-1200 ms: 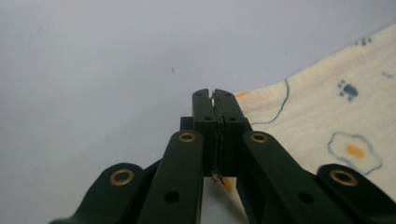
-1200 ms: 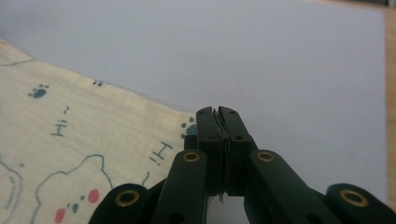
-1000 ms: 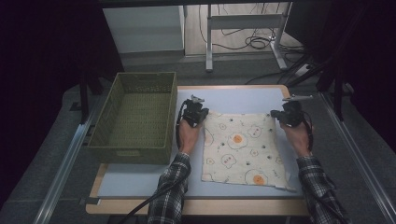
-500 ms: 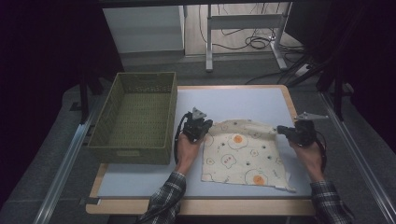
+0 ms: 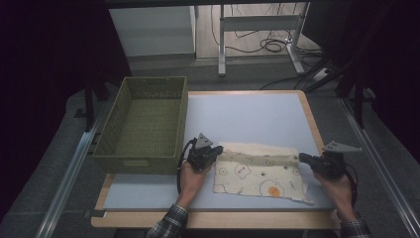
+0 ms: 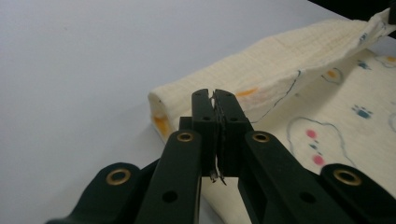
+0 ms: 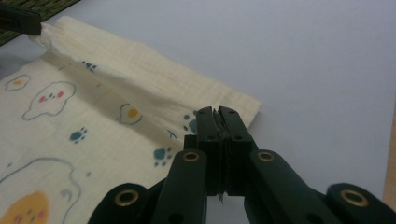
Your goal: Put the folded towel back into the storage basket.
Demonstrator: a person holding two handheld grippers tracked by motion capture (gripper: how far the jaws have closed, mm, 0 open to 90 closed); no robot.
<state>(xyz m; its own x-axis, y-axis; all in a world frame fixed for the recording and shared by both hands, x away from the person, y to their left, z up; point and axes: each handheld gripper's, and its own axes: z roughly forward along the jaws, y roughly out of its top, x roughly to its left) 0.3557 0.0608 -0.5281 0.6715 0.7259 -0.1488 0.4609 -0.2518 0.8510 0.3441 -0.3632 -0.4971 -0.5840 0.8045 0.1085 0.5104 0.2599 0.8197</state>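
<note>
On the near half of the table (image 5: pixel 247 119), the printed cloth (image 5: pixel 257 173) lay partly folded, its far edge drawn toward me. I had the left gripper (image 6: pixel 215 122) and right gripper (image 7: pixel 219 135) each clamped on a far corner. To fold well, I judged both corners should travel level and land square on the near edge, clear of the basket (image 5: pixel 143 124).

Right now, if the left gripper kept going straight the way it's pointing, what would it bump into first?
The left gripper, shut on the patterned cloth, points at the cloth's rolled fold just ahead, so it would likely push into that first. Beyond it lies bare table, though depth is hard to judge.
</note>
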